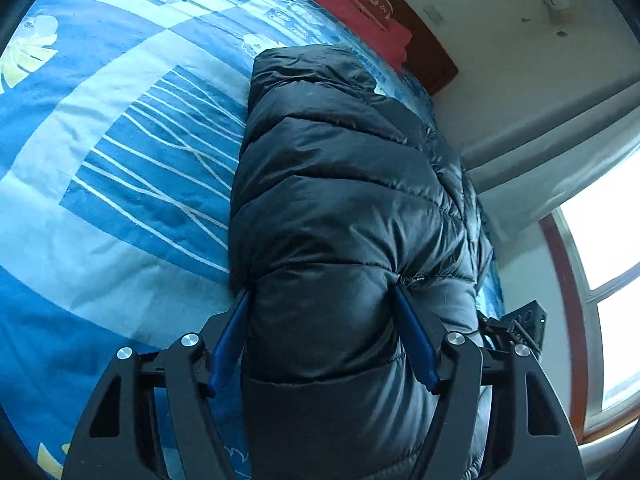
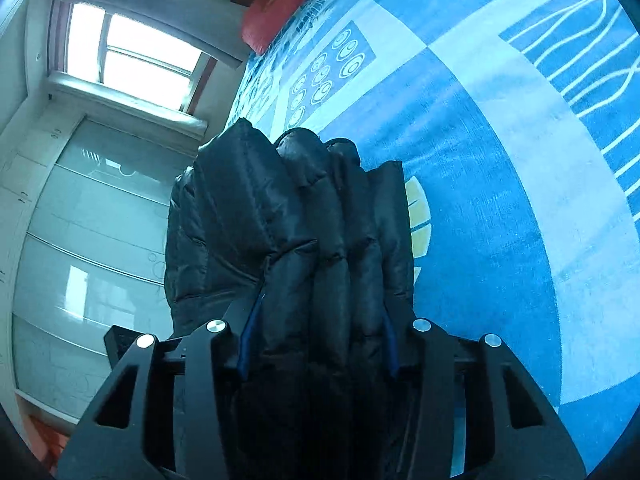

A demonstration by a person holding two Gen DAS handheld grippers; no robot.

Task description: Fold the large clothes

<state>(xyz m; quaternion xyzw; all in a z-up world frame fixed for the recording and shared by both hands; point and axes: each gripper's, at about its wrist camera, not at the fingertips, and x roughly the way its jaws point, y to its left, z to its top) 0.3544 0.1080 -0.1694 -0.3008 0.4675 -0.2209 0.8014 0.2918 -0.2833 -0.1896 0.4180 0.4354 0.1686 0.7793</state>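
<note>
A black quilted puffer jacket [image 1: 340, 200] lies folded in a thick bundle over the blue patterned bed cover [image 1: 120, 152]. My left gripper [image 1: 322, 292] is shut on the jacket's near end, its blue-padded fingers [image 1: 230, 340] pressing into the padding on both sides. In the right wrist view the same jacket [image 2: 304, 220] stands bunched in several layers. My right gripper [image 2: 320, 312] is shut on that bunch, with the blue fingers [image 2: 250, 336] sunk in the fabric. The other gripper's black body [image 1: 528, 320] shows beside the jacket.
A red pillow [image 1: 352, 4] lies at the head of the bed by a dark wooden headboard [image 1: 432, 56]. A bright window [image 2: 132, 56] and a glass-fronted wardrobe [image 2: 80, 260] stand beside the bed. The bed cover [image 2: 500, 200] spreads wide beside the jacket.
</note>
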